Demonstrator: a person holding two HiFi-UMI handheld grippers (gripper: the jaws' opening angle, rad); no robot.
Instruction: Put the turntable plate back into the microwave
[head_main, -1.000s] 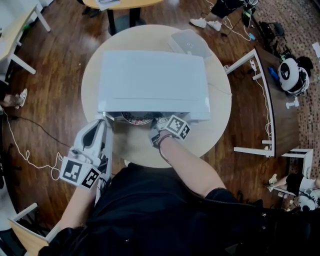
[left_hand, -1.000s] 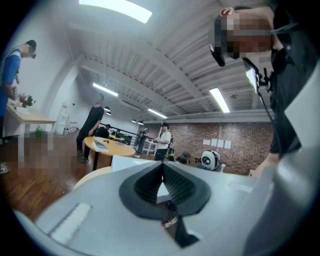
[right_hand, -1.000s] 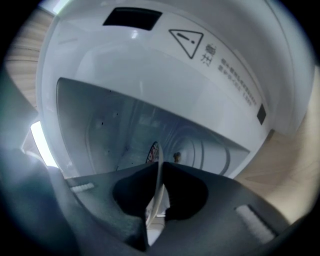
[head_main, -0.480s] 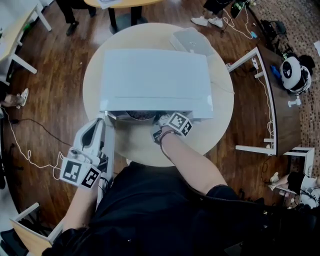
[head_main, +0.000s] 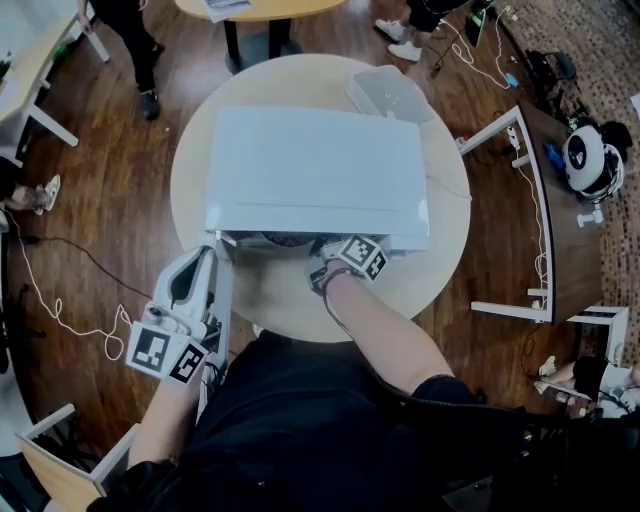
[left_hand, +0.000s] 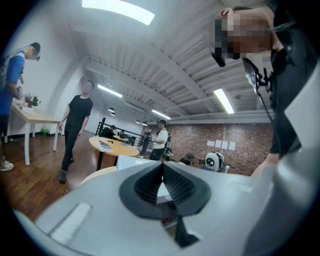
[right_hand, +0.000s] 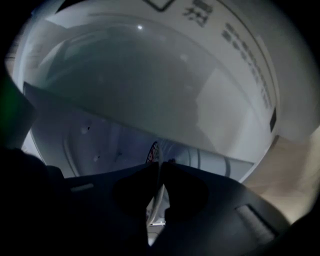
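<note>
Status: insertion under way, not finished.

The microwave (head_main: 315, 170) sits on the round desk (head_main: 270, 300). Its door (head_main: 222, 300) is swung out toward you on the left side.

Your right gripper (right_hand: 159, 172) is at the mouth of the oven, tipped slightly downward. Its fingers (right_hand: 132, 192) are pinching the rim of the turntable plate (right_hand: 153, 150); the thin edge runs up between them. In the right gripper view the cavity walls and ceiling surround the plate, so it is at least partly inside. In the head view only a dark sliver of it shows under the oven's front edge, just left of the right gripper.

Your left gripper (left_hand: 161, 170) is off to the left beside the open door. Its fingers are pressed together with nothing between them. Whether it touches the door cannot be told.

Done, as judged:
- Door open.
- Plate gripped and brought into the opening.

Left to do, as judged:
- Move the plate to the centre of the cavity.
- Lower it flat onto its seat, which is not visible here.
- Let go and draw the gripper out.
- Probably shut the door.

Whether the plate touches the cavity floor yet cannot be told.
</note>
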